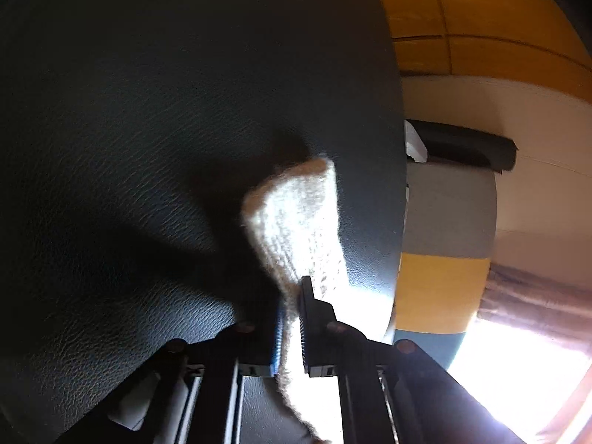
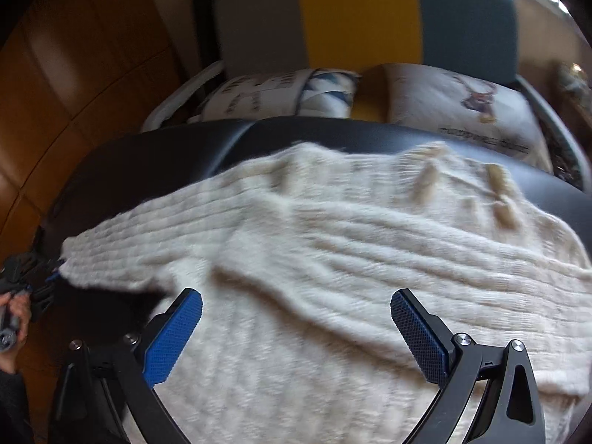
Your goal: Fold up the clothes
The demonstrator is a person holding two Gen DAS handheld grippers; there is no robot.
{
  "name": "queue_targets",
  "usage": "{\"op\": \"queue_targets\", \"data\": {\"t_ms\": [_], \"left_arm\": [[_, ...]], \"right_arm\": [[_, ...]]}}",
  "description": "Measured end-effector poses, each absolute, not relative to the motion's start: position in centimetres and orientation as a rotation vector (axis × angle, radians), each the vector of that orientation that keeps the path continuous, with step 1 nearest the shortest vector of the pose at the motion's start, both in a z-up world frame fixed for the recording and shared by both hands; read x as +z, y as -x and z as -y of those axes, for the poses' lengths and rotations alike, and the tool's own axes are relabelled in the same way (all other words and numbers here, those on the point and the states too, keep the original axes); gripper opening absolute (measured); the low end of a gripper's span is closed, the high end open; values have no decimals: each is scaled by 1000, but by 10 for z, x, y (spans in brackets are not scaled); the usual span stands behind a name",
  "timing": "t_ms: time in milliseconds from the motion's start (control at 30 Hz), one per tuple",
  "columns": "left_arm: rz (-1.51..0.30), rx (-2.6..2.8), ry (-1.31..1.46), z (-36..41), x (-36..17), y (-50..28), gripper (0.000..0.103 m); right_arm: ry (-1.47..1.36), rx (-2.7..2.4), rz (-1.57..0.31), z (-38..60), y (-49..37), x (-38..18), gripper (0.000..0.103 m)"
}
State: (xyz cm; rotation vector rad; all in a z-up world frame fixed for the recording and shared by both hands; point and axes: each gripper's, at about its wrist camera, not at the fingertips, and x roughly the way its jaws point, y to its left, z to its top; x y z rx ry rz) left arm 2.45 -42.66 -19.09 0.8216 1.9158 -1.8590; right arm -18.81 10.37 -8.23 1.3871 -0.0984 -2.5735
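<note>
Right tool (image 2: 296, 318) gapes wide over fluffy, ribbed cream sweater (image 2: 314, 259); left tool (image 1: 292, 318) pinches its sleeve on the black tabletop (image 1: 148, 148).

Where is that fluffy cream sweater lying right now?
The cream knit sweater lies spread over the black leather surface in front of the striped chair; the left gripper pinches its left edge.

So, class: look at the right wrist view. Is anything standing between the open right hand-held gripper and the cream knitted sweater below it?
Nothing visible does. The right hand-held gripper hangs open directly over the cream sweater, with only bare knit between its pads.
</note>
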Motion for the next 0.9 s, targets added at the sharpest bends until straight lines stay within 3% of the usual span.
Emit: {"op": "queue_targets", "data": {"t_ms": [300,500,900], "left_arm": [[-1767,-2178,-753,389,-129,4,5],[-1741,-2366,-777,348,-83,39,5],[-1730,-2643,-1125,193,-39,153,5]], "right_arm": [[-1601,-2763,257,-184,198,-108,103],[-1682,-2744,177,-183,208,-128,103],[-1635,-2744,167,-184,203,-131,103]]}}
